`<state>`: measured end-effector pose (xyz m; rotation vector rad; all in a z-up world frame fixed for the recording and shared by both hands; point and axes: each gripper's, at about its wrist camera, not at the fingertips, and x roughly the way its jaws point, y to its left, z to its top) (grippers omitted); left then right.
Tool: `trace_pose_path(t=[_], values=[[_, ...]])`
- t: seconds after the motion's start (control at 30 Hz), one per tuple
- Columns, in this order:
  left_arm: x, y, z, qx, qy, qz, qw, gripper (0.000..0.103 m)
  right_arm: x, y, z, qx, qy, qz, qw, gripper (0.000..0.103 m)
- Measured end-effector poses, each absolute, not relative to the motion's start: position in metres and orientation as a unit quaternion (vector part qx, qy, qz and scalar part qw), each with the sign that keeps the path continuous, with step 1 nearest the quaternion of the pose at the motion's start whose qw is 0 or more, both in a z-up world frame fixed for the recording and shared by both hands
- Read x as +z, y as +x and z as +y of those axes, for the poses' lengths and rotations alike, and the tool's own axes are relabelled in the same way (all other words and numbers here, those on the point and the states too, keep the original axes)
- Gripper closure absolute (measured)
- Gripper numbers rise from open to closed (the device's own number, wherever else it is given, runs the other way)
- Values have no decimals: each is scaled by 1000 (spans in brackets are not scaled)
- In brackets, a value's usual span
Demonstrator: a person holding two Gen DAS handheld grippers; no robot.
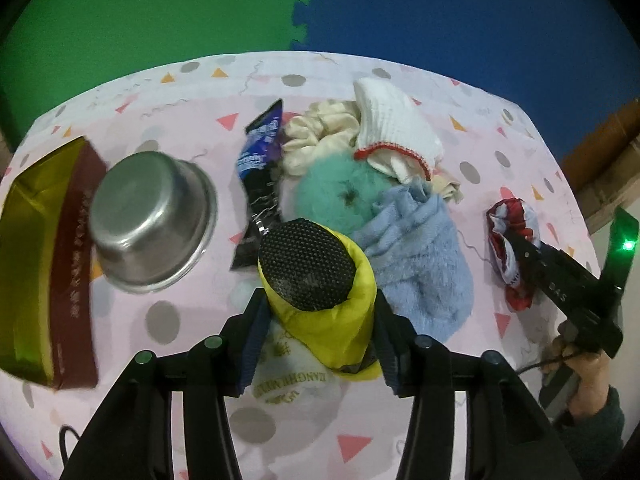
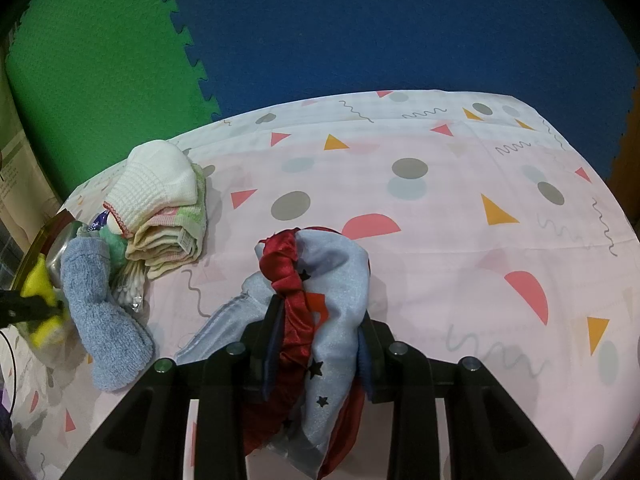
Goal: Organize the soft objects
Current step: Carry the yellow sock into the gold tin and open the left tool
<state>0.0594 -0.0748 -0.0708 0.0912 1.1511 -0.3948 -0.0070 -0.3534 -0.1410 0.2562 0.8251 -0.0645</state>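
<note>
Yellow pouch point(image 1: 320, 312) between left jaws; right jaws clamp red-grey cloth point(image 2: 316, 312).

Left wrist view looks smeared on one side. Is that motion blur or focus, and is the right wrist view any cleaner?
Left wrist view: the steel bowl and box at the left edge are streaked, like motion blur, while the yellow pouch in the left gripper stays sharp. Right wrist view: crisp on the red and blue cloth; only the far left edge is soft. Both bend straight edges.
</note>
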Motion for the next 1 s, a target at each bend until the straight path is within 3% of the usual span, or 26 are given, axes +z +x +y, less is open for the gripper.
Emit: trace_pose_path(t=[0.3, 0.47, 1.0], values=[[-87, 81, -91, -176, 54, 559, 809, 52, -141, -7, -353, -32, 124, 400, 908, 71], [-83, 81, -87, -180, 43, 563, 805, 61, -141, -8, -354, -31, 125, 400, 908, 71], [-24, 70, -59, -182, 25, 519, 835, 62, -141, -7, -353, -31, 125, 400, 907, 71]])
